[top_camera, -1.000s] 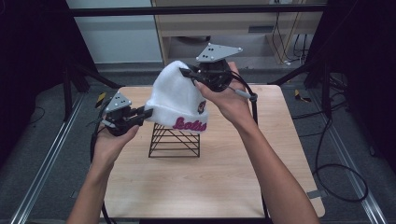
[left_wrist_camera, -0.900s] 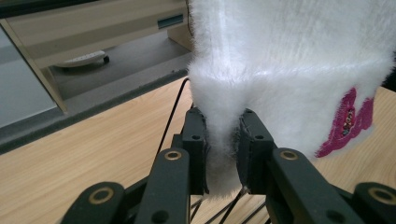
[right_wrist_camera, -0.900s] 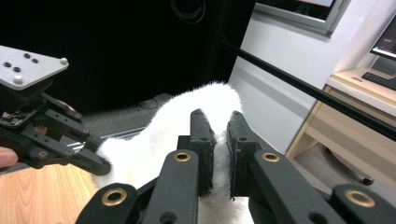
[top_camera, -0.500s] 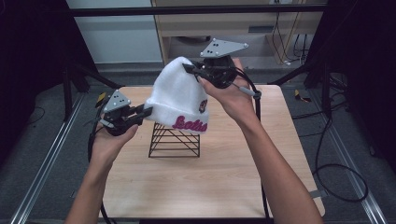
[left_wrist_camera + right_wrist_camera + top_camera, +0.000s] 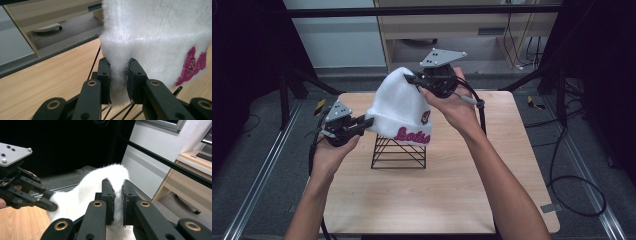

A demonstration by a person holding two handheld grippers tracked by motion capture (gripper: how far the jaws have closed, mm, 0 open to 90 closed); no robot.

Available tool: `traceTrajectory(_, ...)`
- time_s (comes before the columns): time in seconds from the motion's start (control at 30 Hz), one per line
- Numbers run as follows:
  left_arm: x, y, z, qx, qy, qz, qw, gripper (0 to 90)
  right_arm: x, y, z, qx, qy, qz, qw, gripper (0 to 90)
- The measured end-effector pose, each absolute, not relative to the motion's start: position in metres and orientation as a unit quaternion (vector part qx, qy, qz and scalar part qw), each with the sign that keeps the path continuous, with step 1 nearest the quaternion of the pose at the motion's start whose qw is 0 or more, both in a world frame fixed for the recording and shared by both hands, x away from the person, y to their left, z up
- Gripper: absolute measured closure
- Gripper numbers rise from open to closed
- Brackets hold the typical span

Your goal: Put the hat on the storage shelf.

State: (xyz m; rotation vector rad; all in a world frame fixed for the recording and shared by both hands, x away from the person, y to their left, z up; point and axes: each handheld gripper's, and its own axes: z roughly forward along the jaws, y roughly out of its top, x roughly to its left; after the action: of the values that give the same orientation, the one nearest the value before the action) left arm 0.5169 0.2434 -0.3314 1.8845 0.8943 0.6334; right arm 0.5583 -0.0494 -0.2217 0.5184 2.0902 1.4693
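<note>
The white beanie (image 5: 399,107) hangs in the air between the two tools, just above the black wire stand (image 5: 398,152) that sits on the wooden table (image 5: 452,200); it does not seem to rest on the stand, though its lower edge comes very near the top wires. The left gripper (image 5: 368,121) is clamped on the folded cuff at the side of the hat; in the left gripper view its two black pads (image 5: 103,75) squeeze a thick fold of the fluffy fabric between them. The right gripper (image 5: 411,80) is closed on the crown, at the top and far side; in the right gripper view the white pile bulges out around both pads (image 5: 108,195). I think the hat is held at two opposite places so that it stays stretched and open from below, which would help to lower it over the stand. The knit is soft, hairy and ribbed, with a rounded dome shape and a thick turned-up cuff; on the cuff there is magenta embroidered lettering (image 5: 413,135) and a small dark patch (image 5: 426,117). The stand is thin, stiff wire, bent in triangles, and looks light; the table top is smooth, pale wood grain.
</note>
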Motion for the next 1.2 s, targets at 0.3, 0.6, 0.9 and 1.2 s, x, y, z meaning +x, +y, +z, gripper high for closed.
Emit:
traceTrajectory(0.3,0.519,0.247,-0.342,0.767,0.37,0.261,0.454,74.4,0.556,-0.048,-0.231,0.19,0.779,0.539,0.259,83.8)
traceTrajectory(0.6,0.516,0.251,-0.355,0.768,0.372,0.26,0.452,74.3,0.552,-0.044,-0.239,0.184,0.785,0.535,0.254,83.7)
traceTrajectory(0.9,0.51,0.256,-0.367,0.767,0.375,0.254,0.455,74.3,0.547,-0.039,-0.245,0.175,0.792,0.529,0.251,83.6)
traceTrajectory(1.2,0.506,0.26,-0.376,0.763,0.381,0.251,0.457,74.4,0.54,-0.033,-0.248,0.163,0.798,0.525,0.248,83.5)
